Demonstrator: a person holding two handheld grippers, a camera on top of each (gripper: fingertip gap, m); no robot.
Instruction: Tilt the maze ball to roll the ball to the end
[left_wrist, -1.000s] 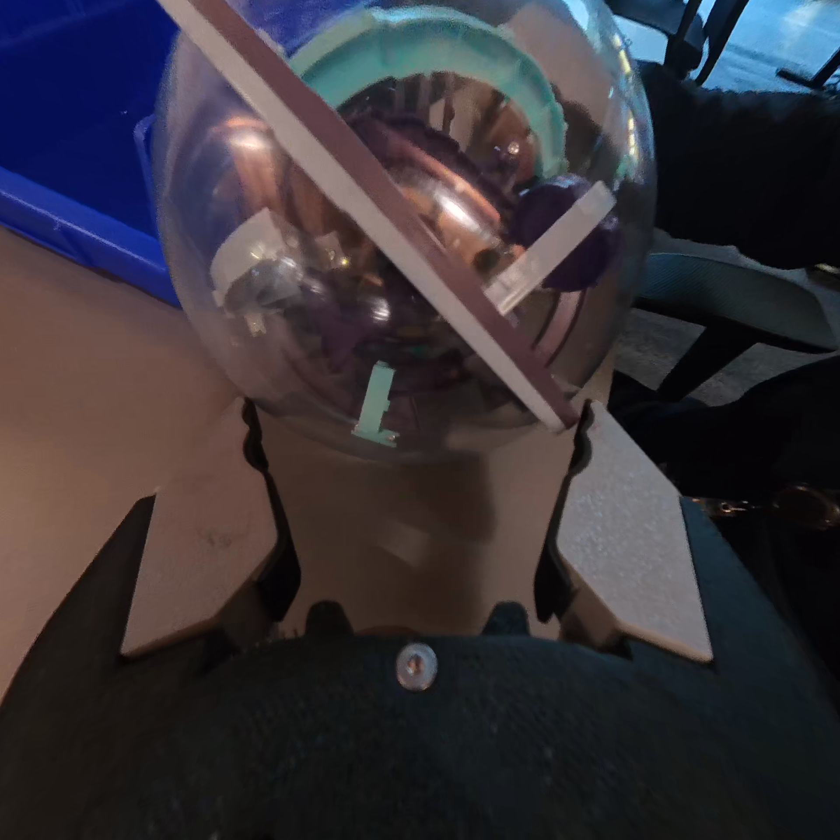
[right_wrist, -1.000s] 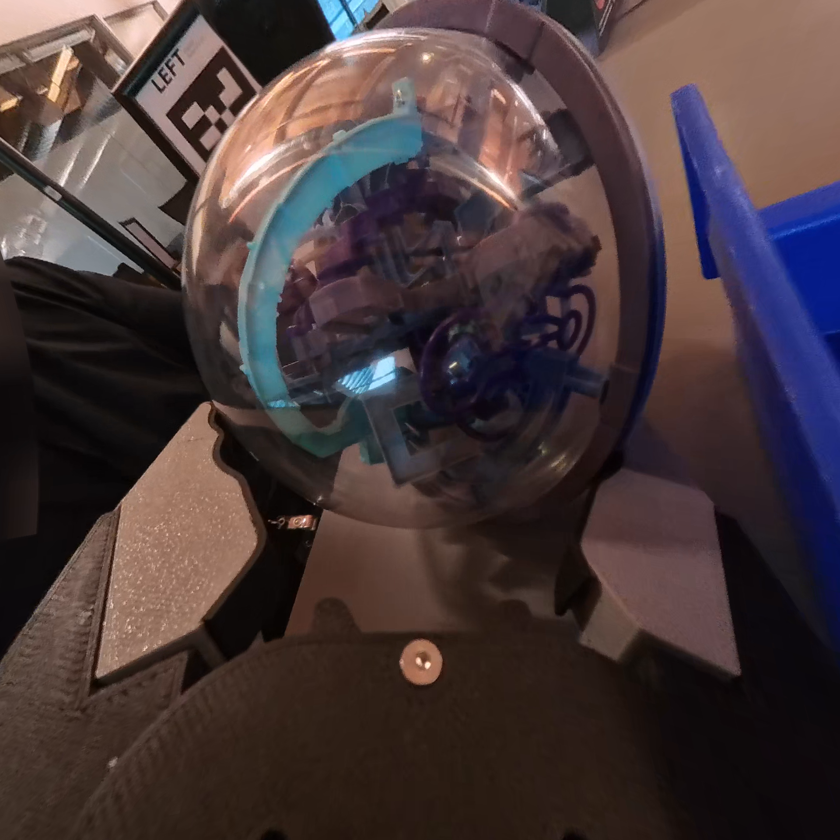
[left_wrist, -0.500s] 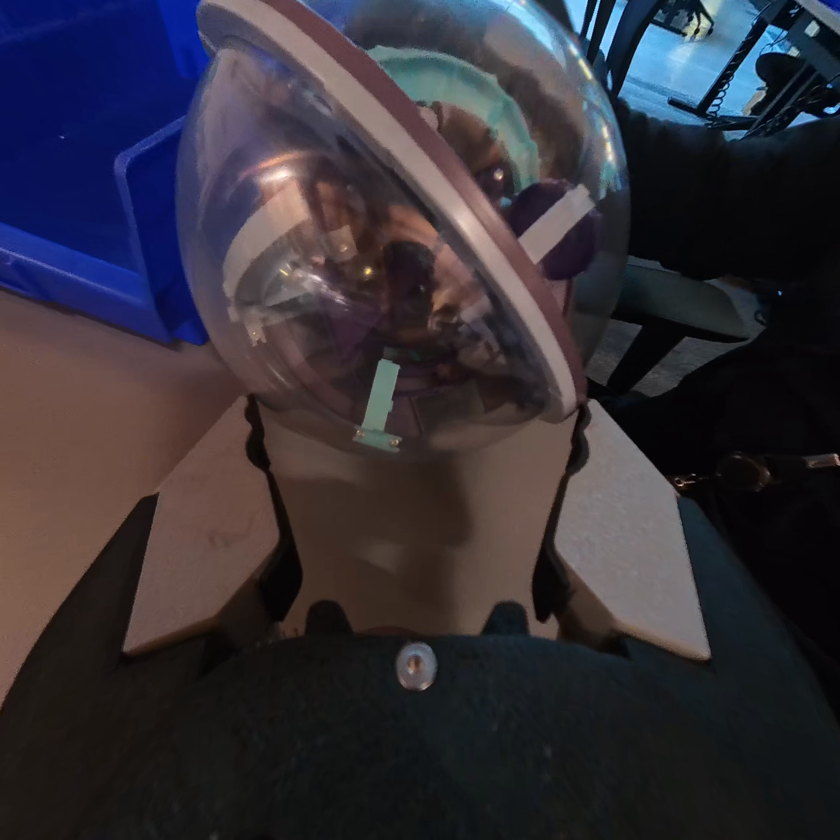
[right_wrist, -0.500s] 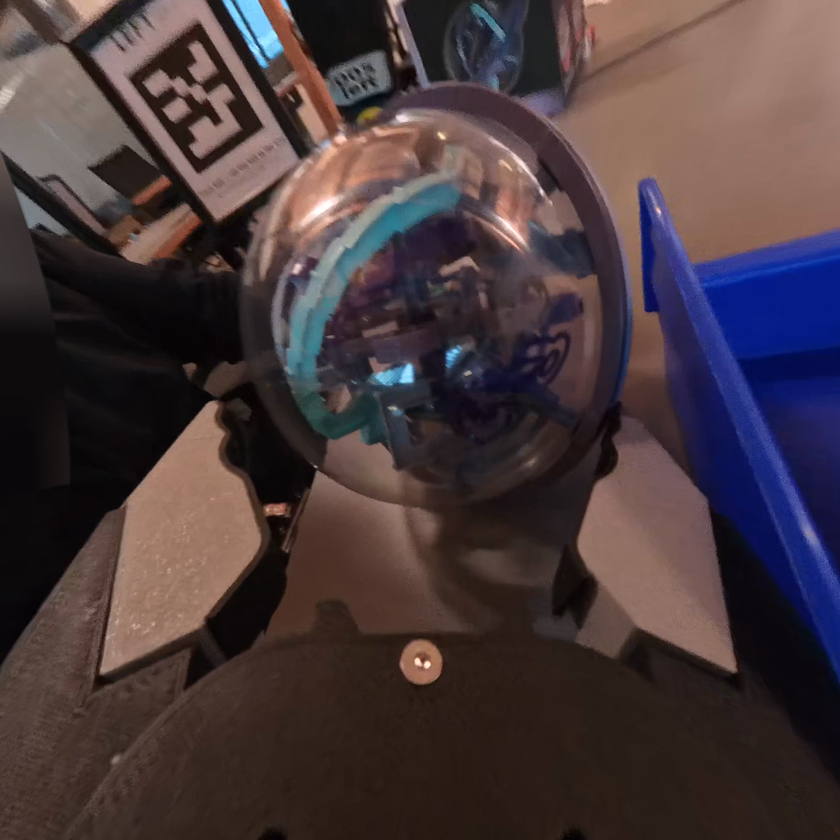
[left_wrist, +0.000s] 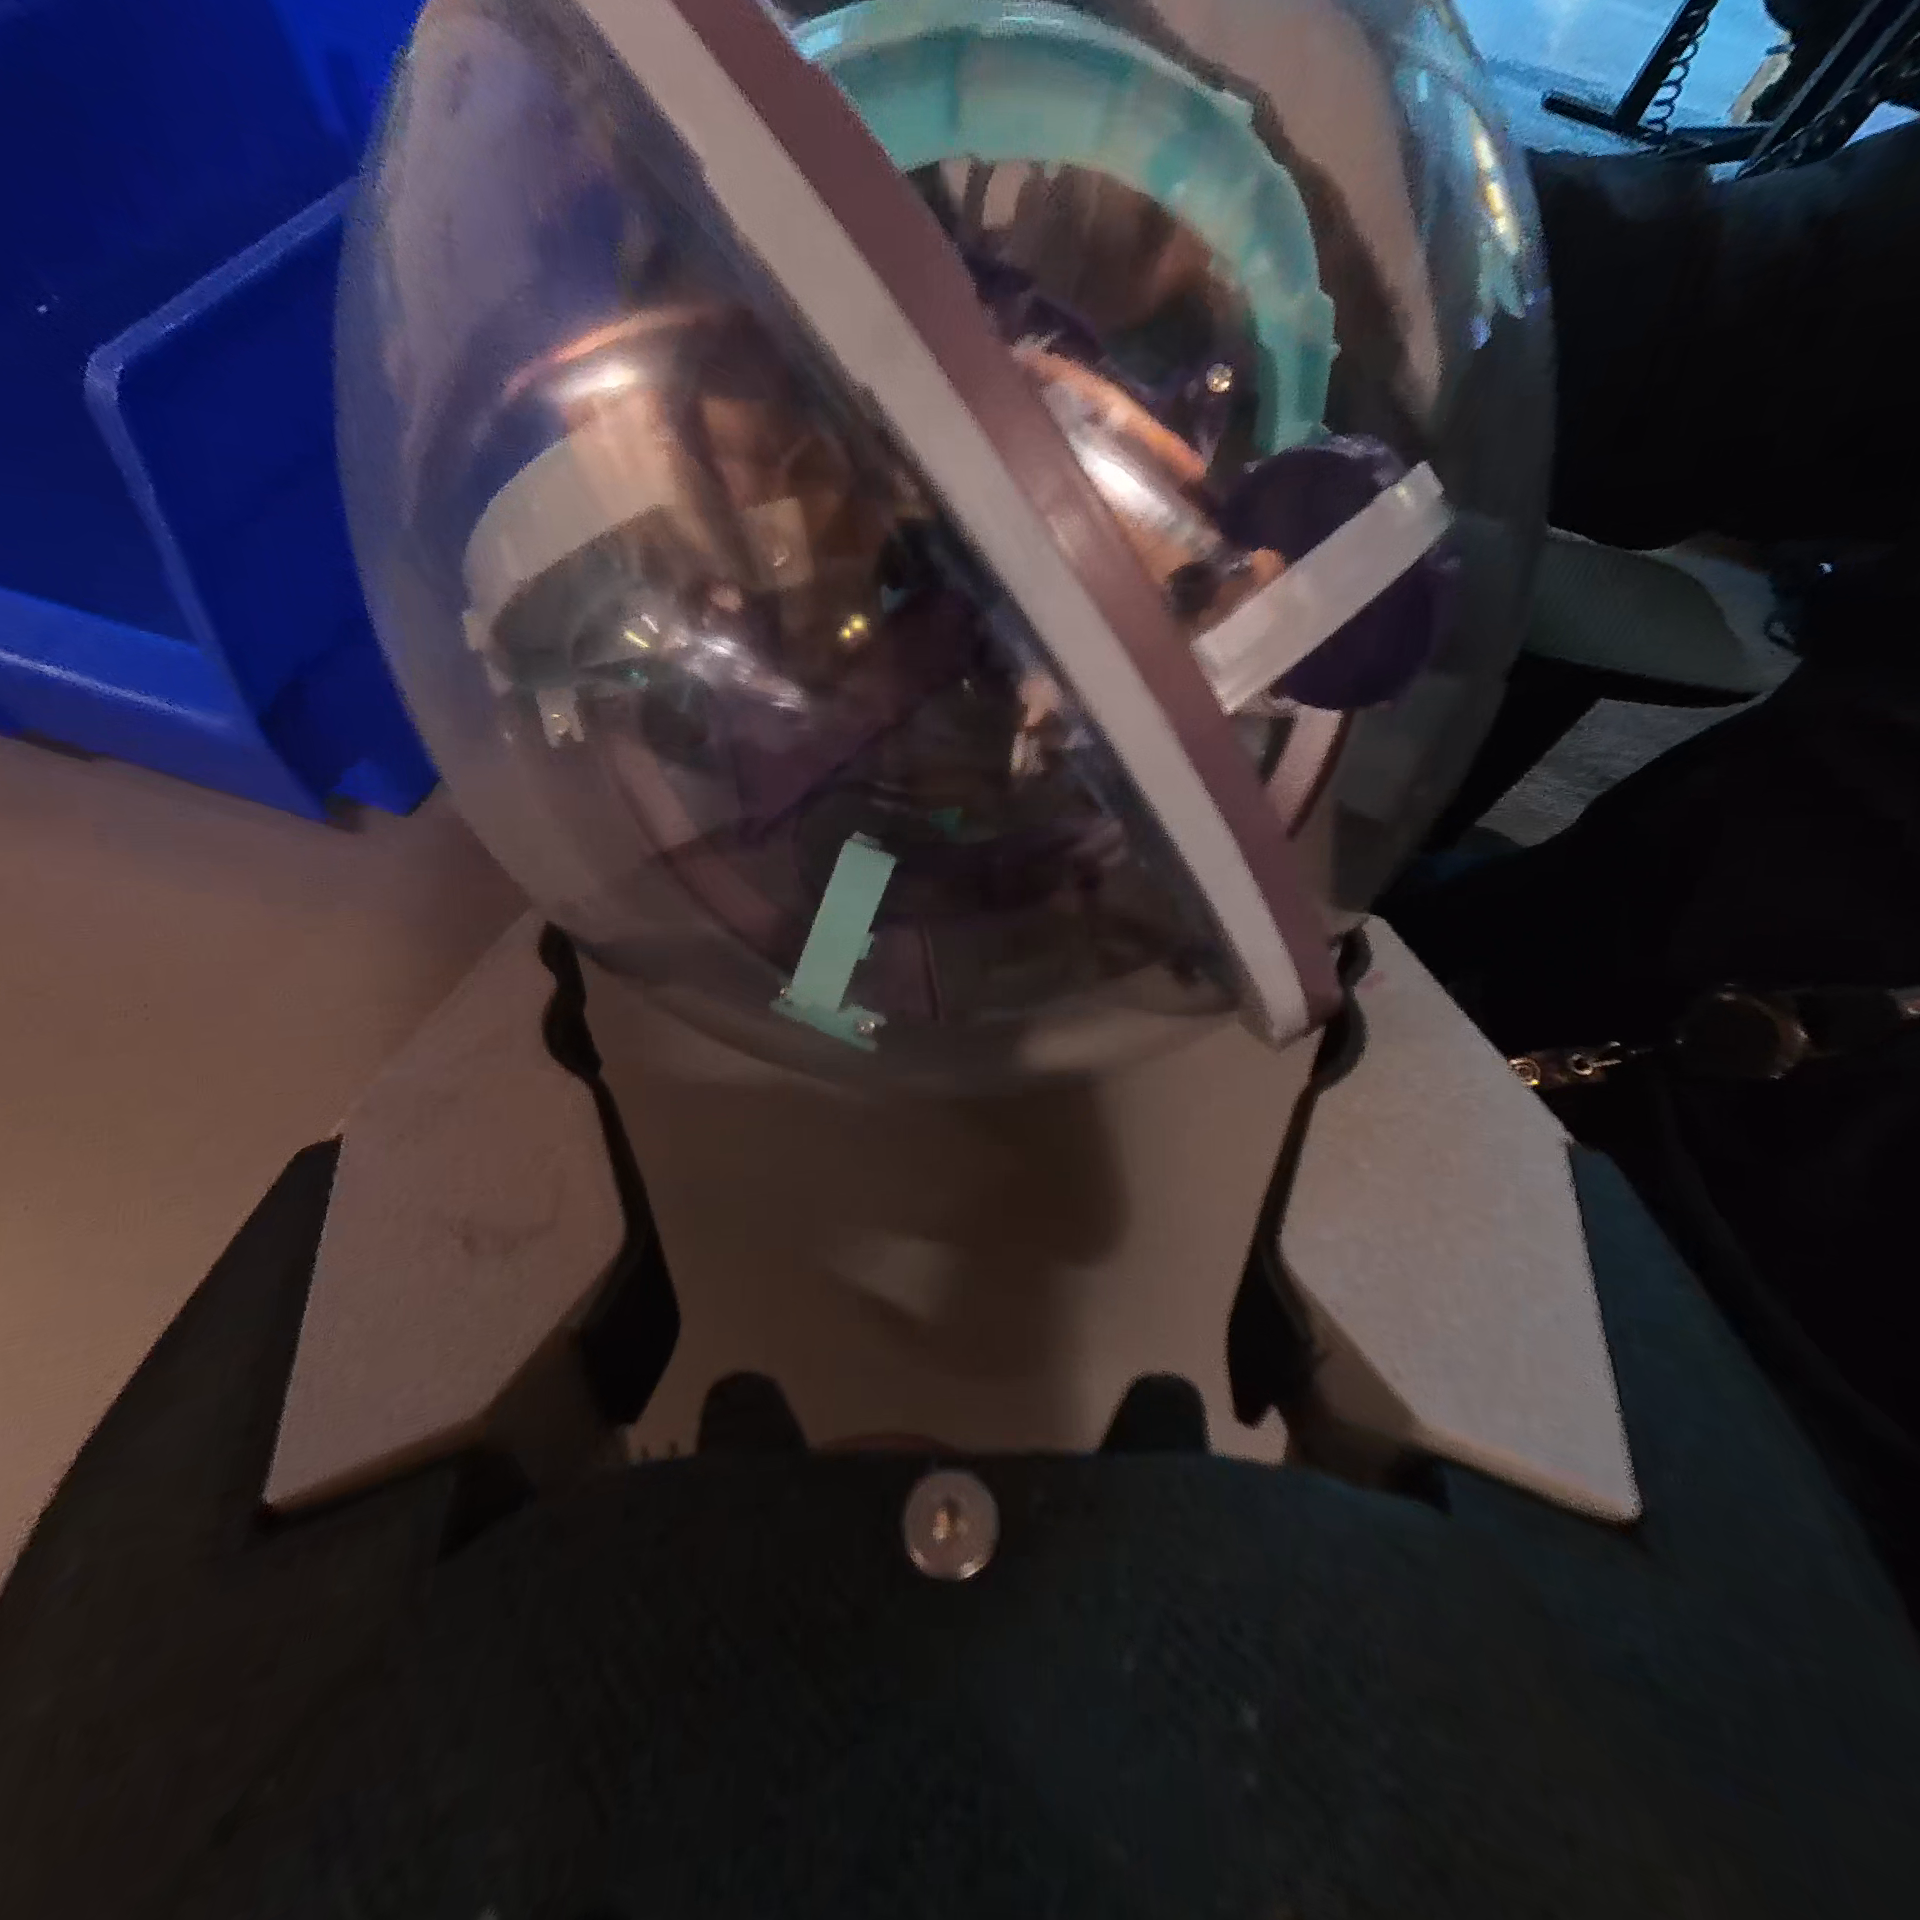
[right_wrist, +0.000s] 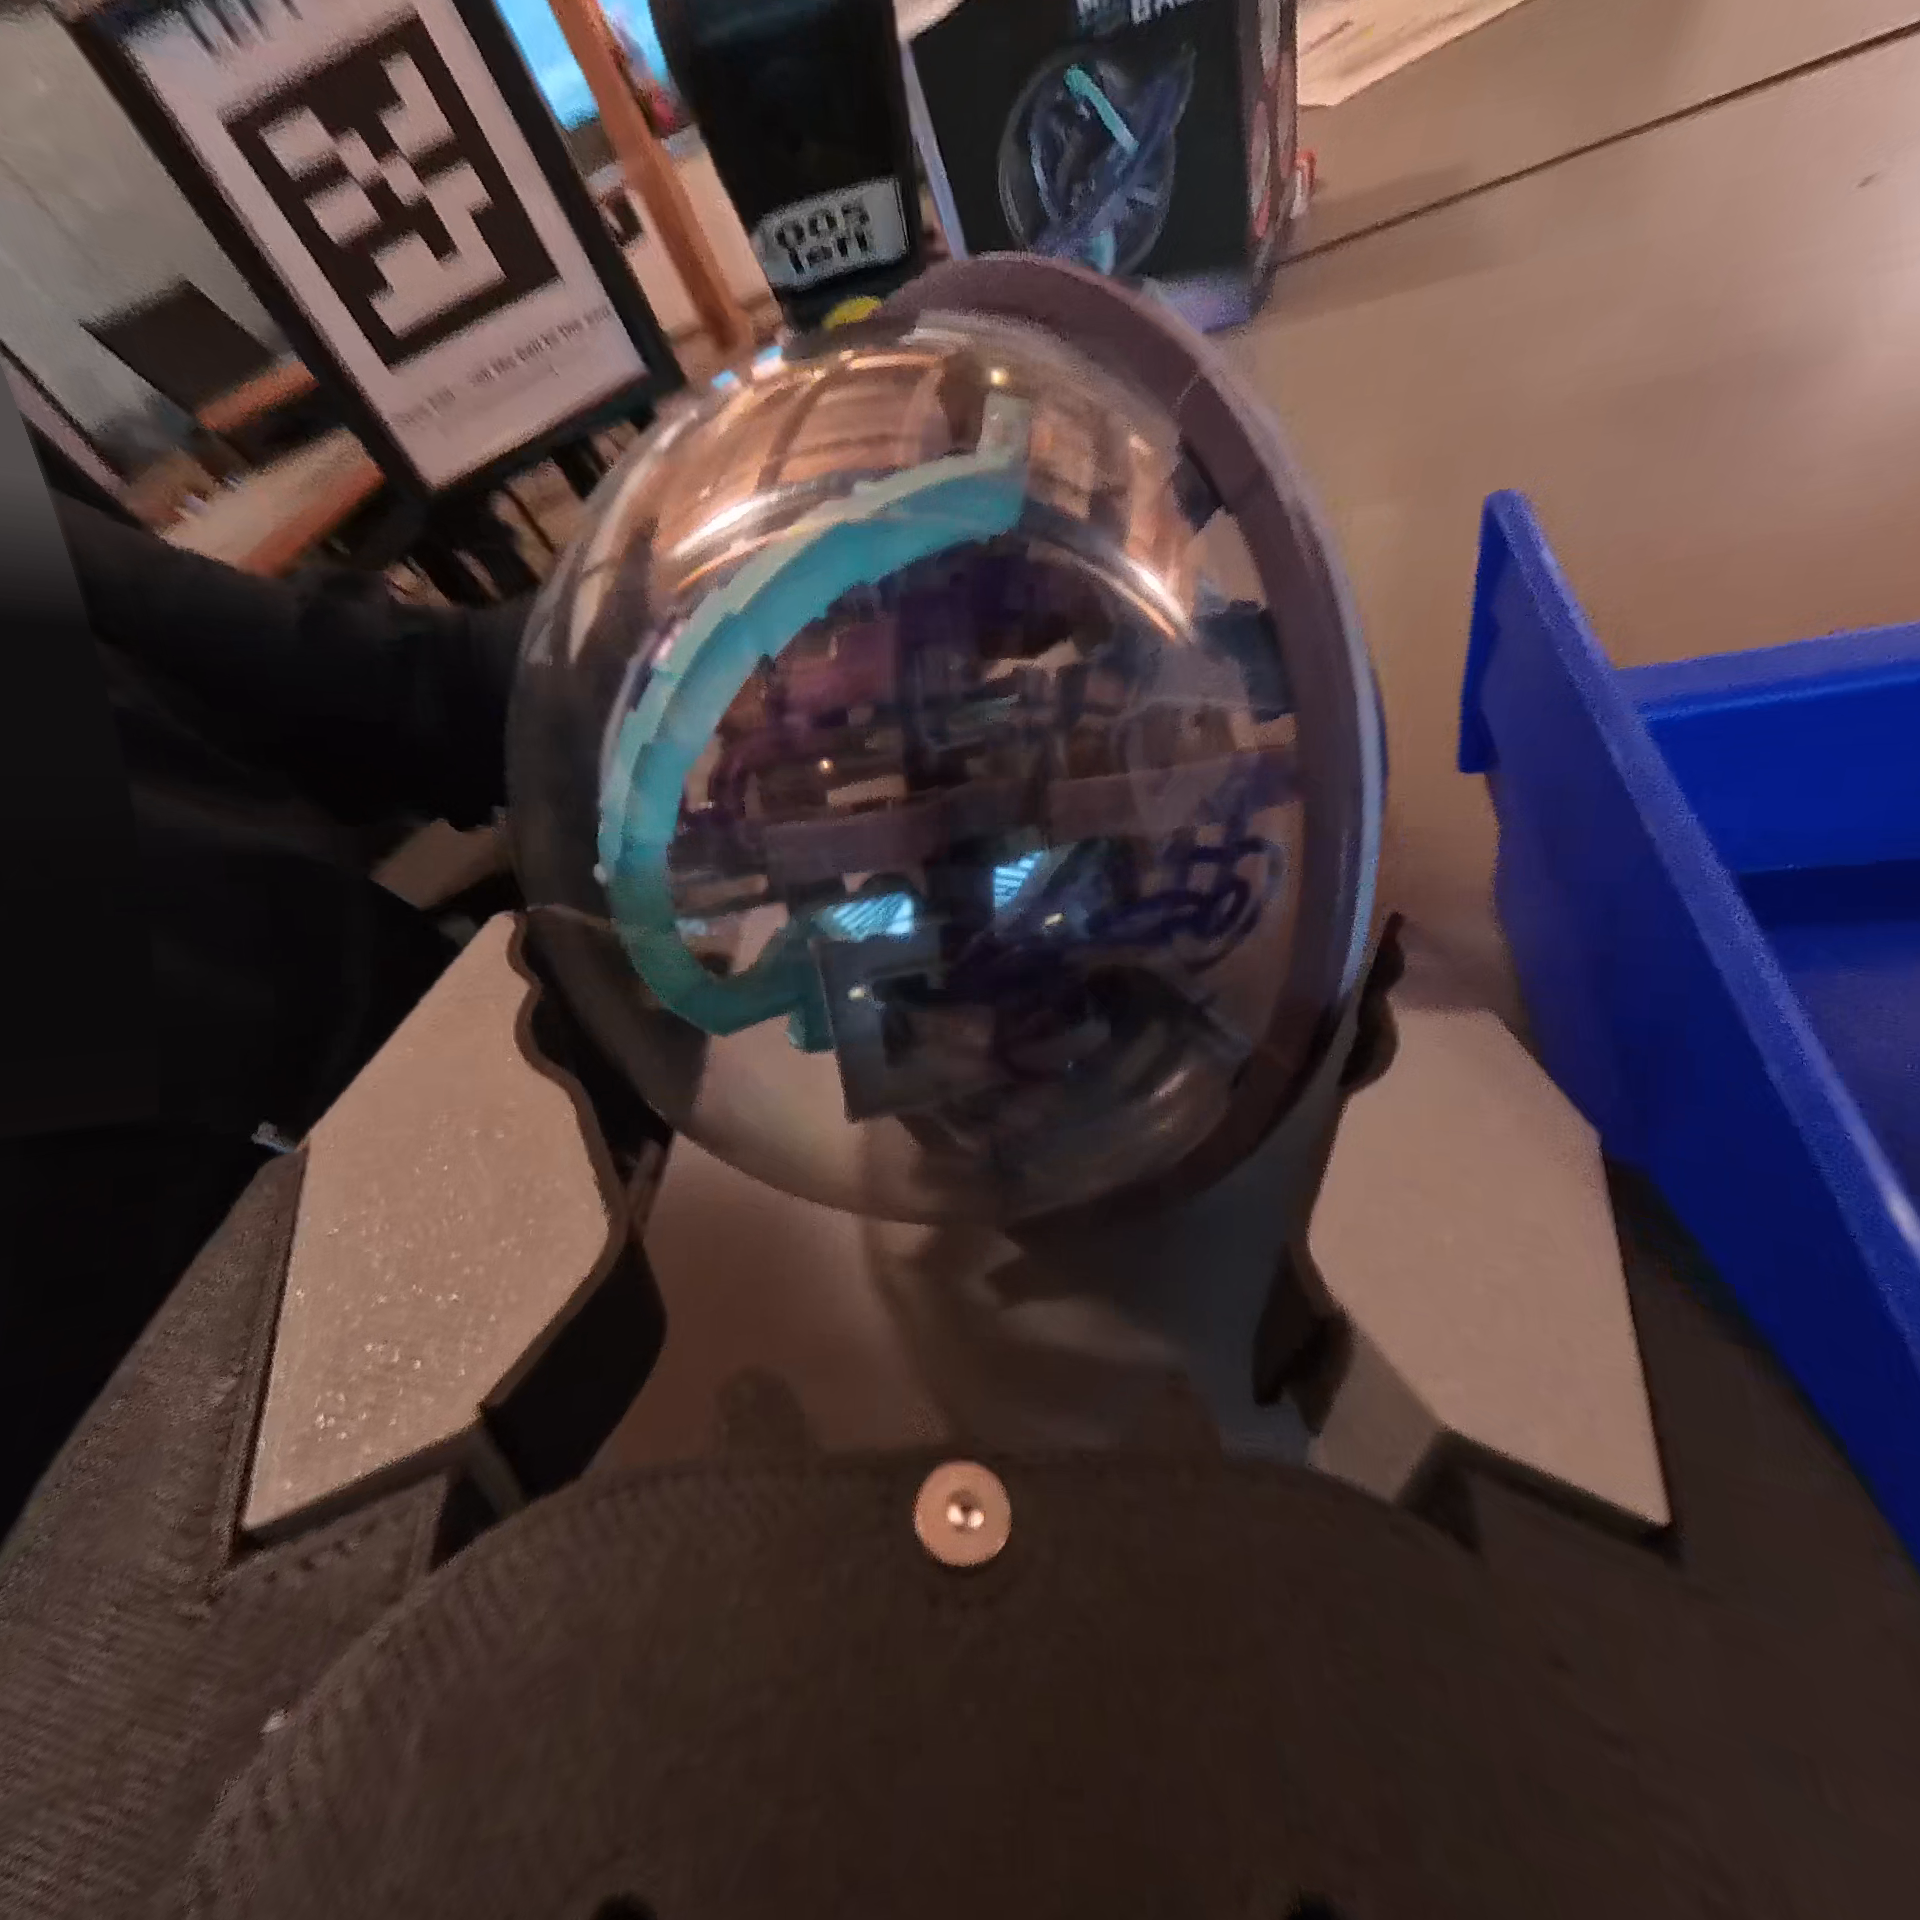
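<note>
Both tools clamp the maze ball from opposite sides. Nearest in the left wrist view, the left tool (left_wrist: 940, 956) has its fingers spread wide, and the dark pads (left_wrist: 561, 997) bear on the lower curve of the maze ball (left_wrist: 831, 582), the right-hand pad meeting the pale equatorial ring (left_wrist: 1039, 540). The right tool (right_wrist: 956, 997) is likewise spread wide and closed on the sphere (right_wrist: 935, 748), with its pads (right_wrist: 540, 977) seated low on the shell and ring. The ball is thus held off the desk (right_wrist: 1507, 312), tilted so that the ring runs diagonally.

Inside the clear shell lie a teal curved track (right_wrist: 665, 790), purple and dark maze pieces, and a teal strut (left_wrist: 842, 935). The small rolling ball cannot be picked out through blur and reflections.

Beyond the sphere, a blue bin (right_wrist: 1714, 935) stands beside it on the desk. Farther off are a dark sleeve (left_wrist: 1714, 343), a printed marker board (right_wrist: 395, 208) and a boxed toy (right_wrist: 1122, 135).

Judgement on technique: the step in hand appears to be a guided tilt. It is best done with both tools rotating together about the sphere's centre, in small slow increments. Pad pressure should be kept even, since the smooth shell may slip. Pausing lets the ball settle on its track.
</note>
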